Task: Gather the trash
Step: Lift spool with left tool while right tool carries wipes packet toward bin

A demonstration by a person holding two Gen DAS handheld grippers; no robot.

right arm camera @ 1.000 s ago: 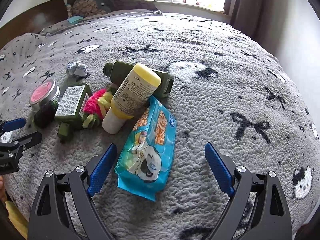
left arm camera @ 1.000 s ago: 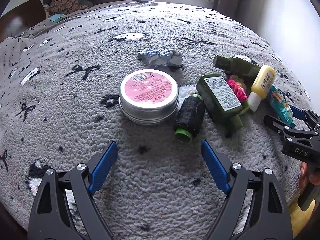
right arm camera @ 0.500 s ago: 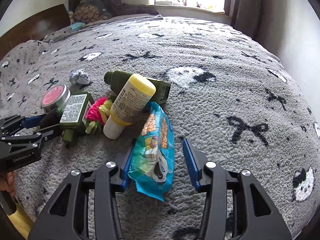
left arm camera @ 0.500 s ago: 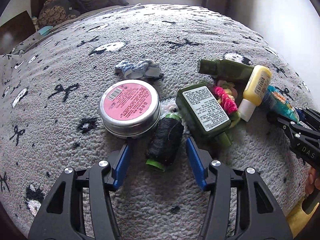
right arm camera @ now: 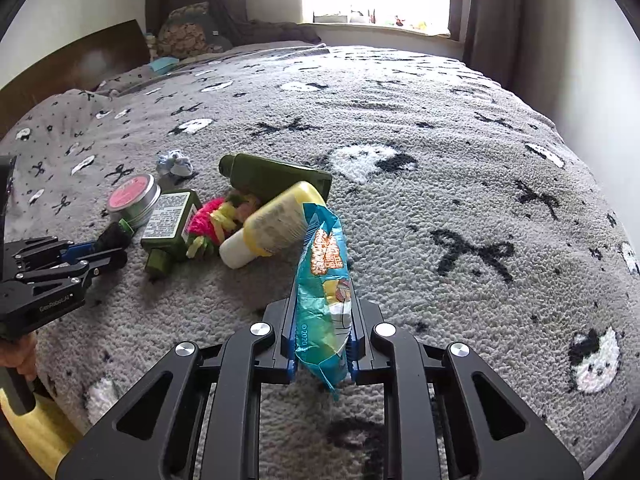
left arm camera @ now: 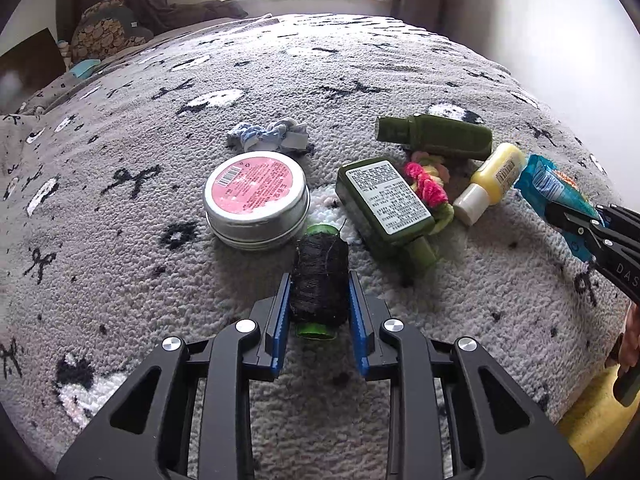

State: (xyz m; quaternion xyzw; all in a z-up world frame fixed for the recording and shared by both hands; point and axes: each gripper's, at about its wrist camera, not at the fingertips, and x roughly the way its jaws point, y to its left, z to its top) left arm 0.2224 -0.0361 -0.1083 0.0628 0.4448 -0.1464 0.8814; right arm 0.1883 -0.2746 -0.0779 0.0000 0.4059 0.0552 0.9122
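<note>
A black thread spool [left arm camera: 320, 256] with green ends lies on the grey blanket [left arm camera: 120, 280], just in front of a pink-lidded tin [left arm camera: 256, 192]. My left gripper [left arm camera: 319, 280] is closing on it, both blue pads pressed against its sides. A blue snack wrapper [right arm camera: 324, 264] stands up between the pads of my right gripper [right arm camera: 323, 308], which is shut on it and holds it slightly off the blanket. From the left wrist view the wrapper [left arm camera: 548, 180] and right gripper [left arm camera: 576, 216] show at the right edge.
Between the grippers lie a labelled green bottle [left arm camera: 384, 196], a second green bottle [left arm camera: 440, 136], a yellow tube [left arm camera: 492, 178], a pink and yellow scrunchie [left arm camera: 428, 188] and a crumpled blue-white cloth [left arm camera: 272, 136]. Pillows and a window are at the far end.
Both grippers went from wide open to closed. The left moved forward around the spool and gripped it; the right closed on the wrapper and raised it off the blanket.
</note>
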